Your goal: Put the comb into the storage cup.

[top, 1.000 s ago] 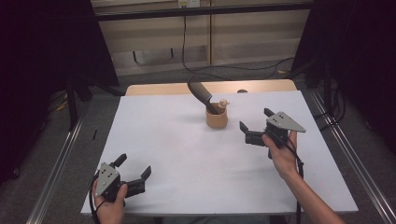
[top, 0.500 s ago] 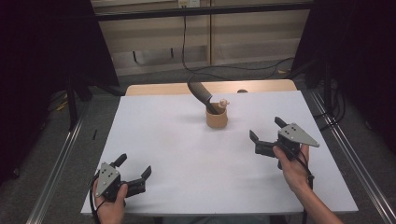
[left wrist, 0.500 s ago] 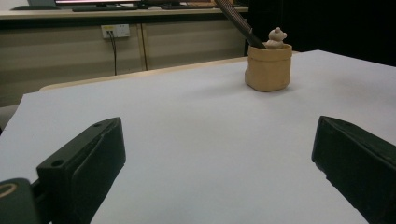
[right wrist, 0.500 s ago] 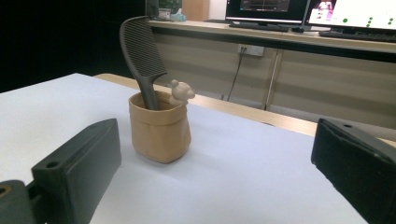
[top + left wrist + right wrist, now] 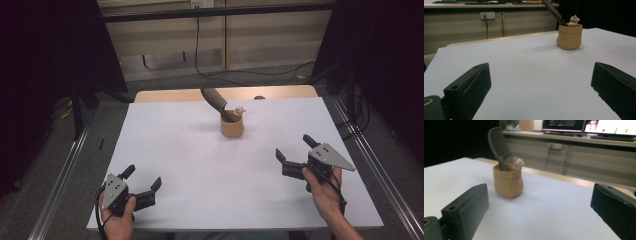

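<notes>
A small tan pouch-like cup (image 5: 232, 126) stands on the white table (image 5: 190, 150) toward the back centre. It holds a dark comb (image 5: 216, 101) that leans up and left, and a small beige bear figure (image 5: 240, 109). The cup (image 5: 569, 36) lies far ahead of my left gripper (image 5: 539, 85), and the cup (image 5: 508, 180) sits closer ahead of my right gripper (image 5: 539, 205). My left gripper (image 5: 142, 182) rests open near the front left edge. Near the right side my right gripper (image 5: 295, 148) is held open, with nothing between its jaws.
A strip of wooden tabletop (image 5: 225, 93) shows behind the white surface. Metal rails (image 5: 60, 175) run along both sides. Cables (image 5: 200, 50) hang down the back wall. Monitors (image 5: 609, 126) stand on a bench beyond.
My right gripper has moved toward the person and to the right, away from the cup. The left gripper has stayed in place.
</notes>
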